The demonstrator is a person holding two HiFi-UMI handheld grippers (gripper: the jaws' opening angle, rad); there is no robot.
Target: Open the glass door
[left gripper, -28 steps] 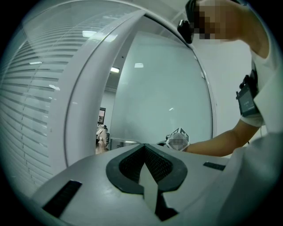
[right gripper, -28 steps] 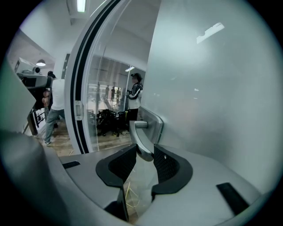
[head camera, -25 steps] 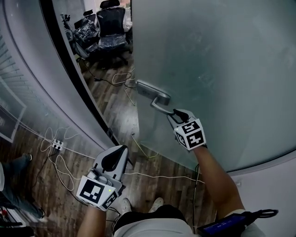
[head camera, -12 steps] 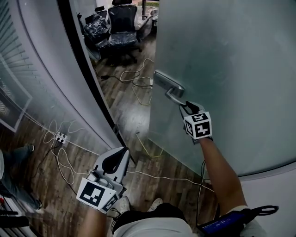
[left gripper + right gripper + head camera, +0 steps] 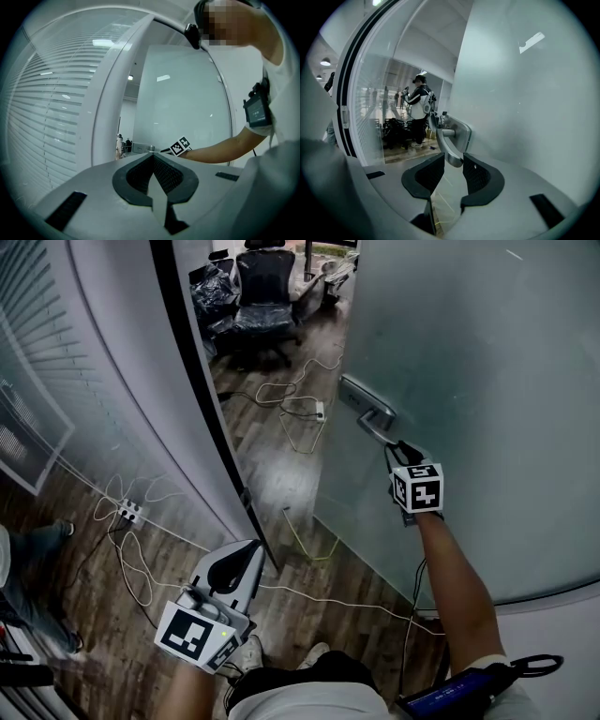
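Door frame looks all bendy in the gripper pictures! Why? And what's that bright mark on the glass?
Left gripper view and right gripper view: wide-angle lenses bend the straight door frame. Right gripper view: the bright mark is glare from a light on the glass door; the handle looks sharp.

Left gripper [image 5: 247, 546] closed; right gripper [image 5: 388, 443] clamped.

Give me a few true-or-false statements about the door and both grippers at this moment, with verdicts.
1. The right gripper is closed on the door handle. True.
2. The glass door is fully shut. False: it stands ajar, with floor showing past its edge.
3. The left gripper is open wide. False: its jaws are together, with nothing between them.
4. An office chair stands beyond the doorway. True.
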